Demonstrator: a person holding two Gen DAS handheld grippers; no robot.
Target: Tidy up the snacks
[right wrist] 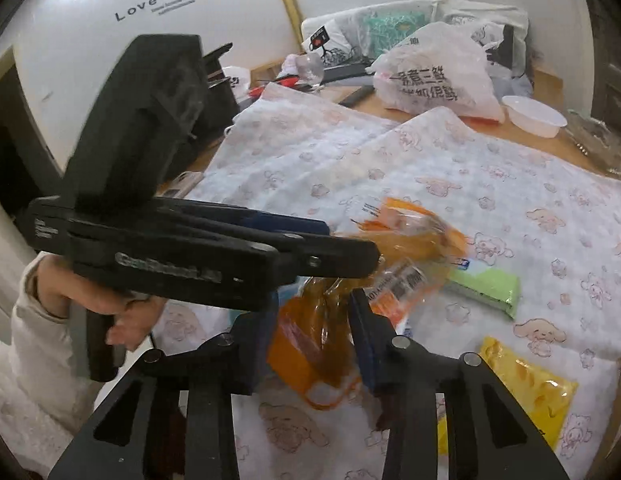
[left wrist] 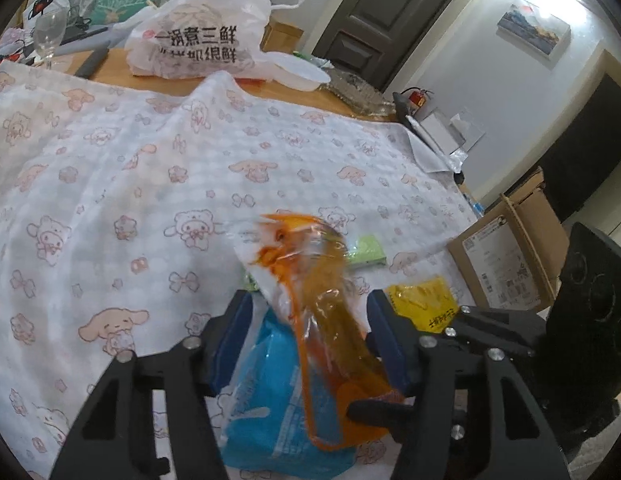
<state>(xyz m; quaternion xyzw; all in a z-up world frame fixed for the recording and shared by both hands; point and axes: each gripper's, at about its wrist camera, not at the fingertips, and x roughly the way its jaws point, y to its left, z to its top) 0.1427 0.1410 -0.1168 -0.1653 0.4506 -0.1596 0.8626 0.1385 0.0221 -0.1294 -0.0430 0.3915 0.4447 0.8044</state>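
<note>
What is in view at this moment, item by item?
orange bag: 1, orange and clear, between both grippers
blue packet: 1, blue, under the orange bag
green packet: 1, green, on the cloth
yellow packet: 1, yellow, near edge
cloth: 1, white with pink prints, over the table
carrier bag: 1, white, far side
bowl: 1, white, beside the carrier bag
left gripper: 1, black
right gripper: 1, black
</note>
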